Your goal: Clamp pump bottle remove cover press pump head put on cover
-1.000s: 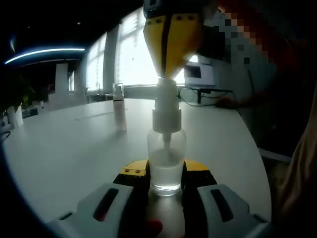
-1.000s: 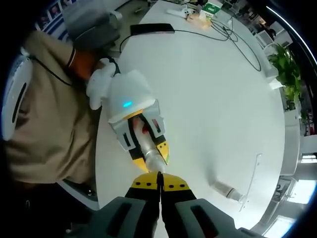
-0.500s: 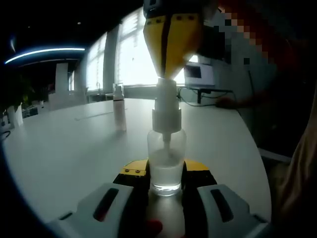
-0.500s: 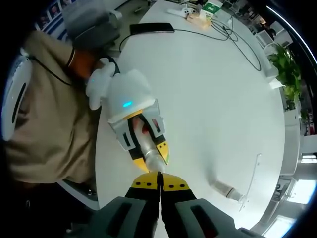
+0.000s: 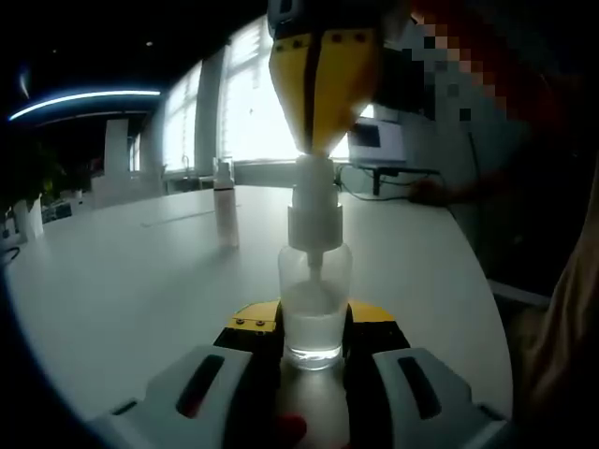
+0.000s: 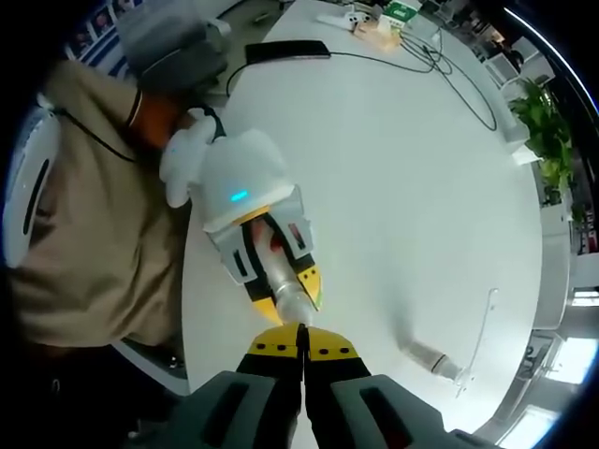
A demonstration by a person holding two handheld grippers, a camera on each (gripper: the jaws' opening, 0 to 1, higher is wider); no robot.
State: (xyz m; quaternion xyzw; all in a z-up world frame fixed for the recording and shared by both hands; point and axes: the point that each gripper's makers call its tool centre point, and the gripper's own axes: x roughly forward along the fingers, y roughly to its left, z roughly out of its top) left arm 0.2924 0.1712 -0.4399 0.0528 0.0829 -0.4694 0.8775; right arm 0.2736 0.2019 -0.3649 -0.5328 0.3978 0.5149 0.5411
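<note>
My left claw (image 5: 314,348) is clamped on the pump bottle (image 5: 315,313), steadying it upright on the worktop (image 5: 140,271). Directly above, my right claw (image 5: 323,140), jaws together, bears on the pump head (image 5: 314,201) to press it; the cover (image 5: 225,201) stands well beyond.

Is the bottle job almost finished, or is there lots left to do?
About halfway. The left gripper clamps the pump bottle, and its cover stands off on the table. Now the right gripper, jaws shut, sits on the pump head. Putting the cover on is left.
</note>
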